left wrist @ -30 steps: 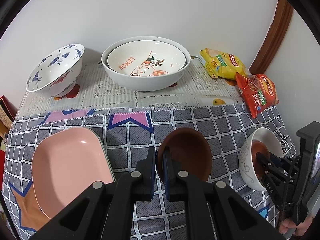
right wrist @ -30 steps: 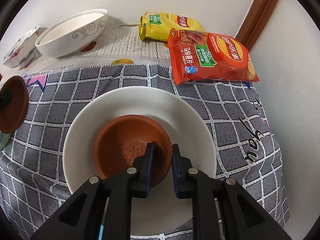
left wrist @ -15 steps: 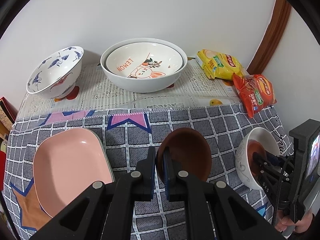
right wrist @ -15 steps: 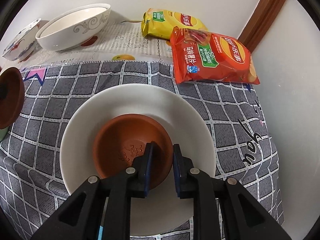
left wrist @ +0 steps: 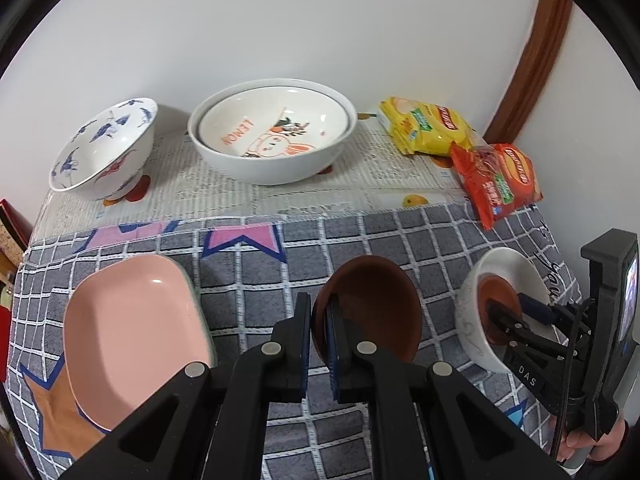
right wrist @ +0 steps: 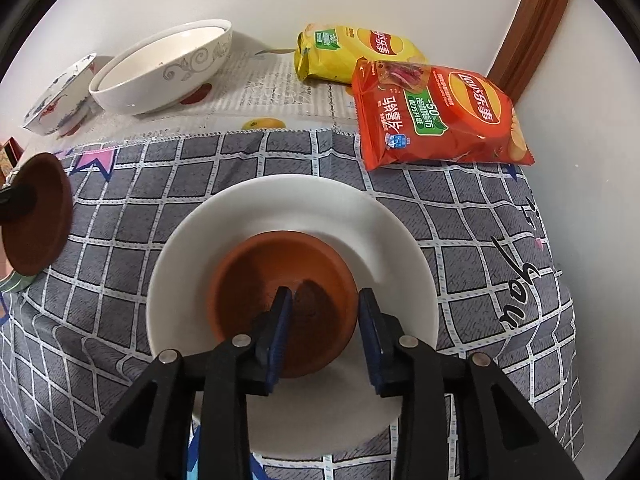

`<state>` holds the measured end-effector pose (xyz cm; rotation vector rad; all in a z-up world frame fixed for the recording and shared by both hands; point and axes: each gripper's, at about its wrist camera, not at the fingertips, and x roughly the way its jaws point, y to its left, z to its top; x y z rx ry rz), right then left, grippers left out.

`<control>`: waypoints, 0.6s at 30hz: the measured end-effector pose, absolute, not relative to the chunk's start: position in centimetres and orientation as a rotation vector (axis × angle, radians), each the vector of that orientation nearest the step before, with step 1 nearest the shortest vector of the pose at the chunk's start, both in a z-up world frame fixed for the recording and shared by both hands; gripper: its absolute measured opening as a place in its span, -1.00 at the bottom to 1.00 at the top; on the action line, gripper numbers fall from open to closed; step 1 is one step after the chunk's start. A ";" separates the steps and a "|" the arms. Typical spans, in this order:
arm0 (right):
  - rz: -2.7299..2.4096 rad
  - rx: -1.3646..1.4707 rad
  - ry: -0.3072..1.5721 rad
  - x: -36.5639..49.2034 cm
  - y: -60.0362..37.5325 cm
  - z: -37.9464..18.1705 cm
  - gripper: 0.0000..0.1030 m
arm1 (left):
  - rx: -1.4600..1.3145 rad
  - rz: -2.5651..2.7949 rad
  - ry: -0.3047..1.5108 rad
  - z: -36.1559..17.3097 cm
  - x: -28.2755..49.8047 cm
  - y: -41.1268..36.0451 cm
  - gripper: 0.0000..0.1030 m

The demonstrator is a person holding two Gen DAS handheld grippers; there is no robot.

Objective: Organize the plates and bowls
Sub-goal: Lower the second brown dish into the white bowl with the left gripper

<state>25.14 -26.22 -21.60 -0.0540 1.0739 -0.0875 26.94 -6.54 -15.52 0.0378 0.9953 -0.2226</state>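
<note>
My left gripper [left wrist: 319, 320] is shut on the rim of a dark brown bowl [left wrist: 376, 304], held tilted above the checked cloth; it also shows at the left edge of the right wrist view [right wrist: 38, 216]. My right gripper [right wrist: 323, 312] is open, its fingers either side of the near rim of a terracotta bowl [right wrist: 280, 280] that sits inside a white bowl [right wrist: 288, 216]. That white bowl [left wrist: 474, 320] and the right gripper [left wrist: 508, 320] show at the right of the left wrist view. A pink plate [left wrist: 128, 340] lies at the left.
At the back stand a blue-patterned bowl [left wrist: 104, 148] and a large white bowl with a cartoon bowl nested in it [left wrist: 272, 136]. A yellow snack bag [right wrist: 356, 52] and a red chip bag [right wrist: 436, 116] lie at the back right by the wall.
My right gripper has opened and let go of the terracotta bowl, which now rests in the white bowl. My left gripper still holds the dark brown bowl, nearly unmoved.
</note>
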 end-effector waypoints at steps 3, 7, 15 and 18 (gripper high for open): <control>-0.092 -0.056 1.055 24.5 -26.5 -20.9 -0.16 | 0.044 -0.240 0.991 -15.2 26.6 -7.6 -0.85; -0.064 -0.035 1.025 23.3 -27.0 -19.7 -0.16 | 0.058 -0.257 0.977 -14.5 26.2 -9.1 -0.85; -0.065 0.004 0.954 20.2 -29.3 -16.8 -0.16 | 0.080 -0.308 0.958 -13.6 25.0 -12.7 -0.85; -0.079 0.006 0.924 18.9 -30.5 -15.8 -0.16 | 0.078 -0.331 0.960 -13.4 24.8 -14.1 -0.85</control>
